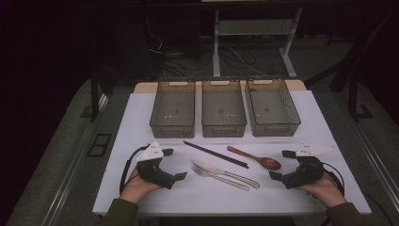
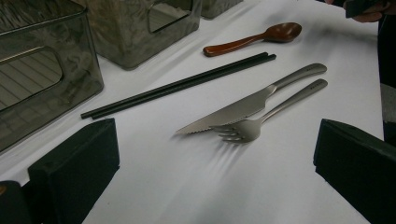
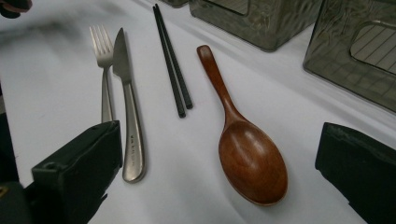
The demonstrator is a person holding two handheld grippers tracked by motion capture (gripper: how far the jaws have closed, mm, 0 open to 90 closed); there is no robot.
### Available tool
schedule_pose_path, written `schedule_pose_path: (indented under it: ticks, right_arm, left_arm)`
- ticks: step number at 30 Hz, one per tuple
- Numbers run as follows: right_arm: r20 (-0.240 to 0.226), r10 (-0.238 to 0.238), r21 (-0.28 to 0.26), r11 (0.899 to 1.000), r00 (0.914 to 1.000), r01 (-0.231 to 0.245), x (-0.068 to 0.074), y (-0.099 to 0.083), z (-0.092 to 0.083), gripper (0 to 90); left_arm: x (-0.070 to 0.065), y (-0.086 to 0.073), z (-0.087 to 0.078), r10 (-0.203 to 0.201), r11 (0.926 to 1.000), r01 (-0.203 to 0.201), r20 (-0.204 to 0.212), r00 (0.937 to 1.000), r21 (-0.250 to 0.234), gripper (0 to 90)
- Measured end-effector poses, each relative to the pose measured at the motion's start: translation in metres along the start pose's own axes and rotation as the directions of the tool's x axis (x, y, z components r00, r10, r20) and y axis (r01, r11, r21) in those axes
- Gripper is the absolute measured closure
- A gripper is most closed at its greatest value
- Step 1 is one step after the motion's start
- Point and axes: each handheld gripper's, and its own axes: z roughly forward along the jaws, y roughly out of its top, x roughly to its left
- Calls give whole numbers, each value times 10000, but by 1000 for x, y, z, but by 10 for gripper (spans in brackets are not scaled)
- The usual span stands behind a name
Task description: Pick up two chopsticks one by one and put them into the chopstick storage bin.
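1. At the left edge of the white table (image 1: pixel 141 117), the person's left hand (image 1: pixel 136 187) holds the left gripper (image 1: pixel 171 165), a black two-jaw tool with a grey three-cornered plate on top. Its jaws are spread wide with nothing between them, pointing toward the cutlery at the centre.
2. Just right of it, a silver metal fork (image 1: pixel 219 175) and a silver serrated table knife (image 1: pixel 226 173) lie side by side, touching or nearly so.
3. Behind them lies a pair of thin black chopsticks (image 1: pixel 215 154), set diagonally, close together.
4. Right of the chopsticks rests a reddish-brown wooden spoon (image 1: pixel 256 158), bowl upward, its bowl toward the right gripper.
5. Along the far side stand three smoky translucent plastic bins (image 1: pixel 224 107) in a row.
6. At the right, the person's right hand (image 1: pixel 324 188) holds the matching right gripper (image 1: pixel 281 165). Its jaws are also spread wide, pinching nothing, with the spoon's bowl lying just ahead of them on the table.
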Motion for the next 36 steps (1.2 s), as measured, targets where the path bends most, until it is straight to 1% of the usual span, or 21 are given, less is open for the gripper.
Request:
schedule_pose_path:
  ticks: [3, 4, 7, 10, 12, 13, 14, 17, 20, 24, 26, 27, 29, 34, 36]
  right_arm:
    - [-12, -3, -57, 10000, 10000, 3, 0, 3, 1, 0]
    - [-53, 16, 12, 10000, 10000, -16, 0, 3, 2, 0]
    - [-174, 130, -101, 9999, 9998, -132, -1, 5, 2, 0]
    - [-305, 51, -94, 9999, 9995, -54, -2, 8, 5, 0]
    - [-413, -20, -15, 10000, 9991, 20, -3, 10, 7, 0]
    - [-468, 25, -19, 10000, 9989, -26, -3, 11, 8, 0]
    - [-466, 8, -17, 10000, 9989, -9, -2, 12, 8, 0]
    - [-550, -51, 41, 10000, 9985, 53, -1, 16, 9, 0]
    - [-558, -232, 30, 9997, 9982, 234, 0, 20, 10, 0]
    - [-616, -357, -53, 9994, 9975, 354, 1, 25, 12, 1]
    - [-626, -373, -55, 9993, 9973, 370, 0, 26, 14, 5]
    - [-657, -364, -63, 9993, 9972, 361, 0, 27, 14, 36]
    - [-642, -444, -138, 9990, 9969, 436, 1, 28, 16, 36]
    - [-717, -539, -85, 9985, 9960, 534, 1, 33, 22, 48]
    - [-763, -534, -72, 9986, 9957, 530, 2, 36, 24, 49]
  left_arm:
    - [0, 0, 0, 12, 10000, -12, 21, 10000, -3, 0]
    - [0, 0, 1, 26, 10000, -26, 34, 10000, 33, 0]
    - [1, 0, 1, -31, 10000, 31, 43, 10000, 4, 0]
    - [0, 0, 3, 5, 10000, -5, 61, 10000, 74, 0]
    - [0, 0, 2, -76, 10000, 76, 45, 10000, -32, 0]
    - [0, 0, 2, -76, 10000, 76, 45, 10000, -32, 0]
    - [0, 0, 1, -23, 10000, 23, 47, 10000, -9, 0]
    - [-1, 0, 0, -27, 10000, 27, -3, 10000, -10, 0]
    - [-1, 0, -1, -48, 10000, 48, -39, 10000, -27, 0]
    - [-1, 0, 0, -81, 9999, 81, -37, 10000, -73, 0]
    - [-1, 0, 0, -46, 10000, 46, -45, 10000, -51, 0]
    - [-1, 0, 0, -43, 10000, 43, -49, 10000, -54, 0]
    - [-1, 0, 0, -60, 9999, 60, -39, 10000, -86, 0]
    - [-1, 0, 1, -59, 10000, 59, 5, 10000, -51, 0]
    - [-2, 0, 1, -100, 9999, 101, 14, 9999, -109, 0]
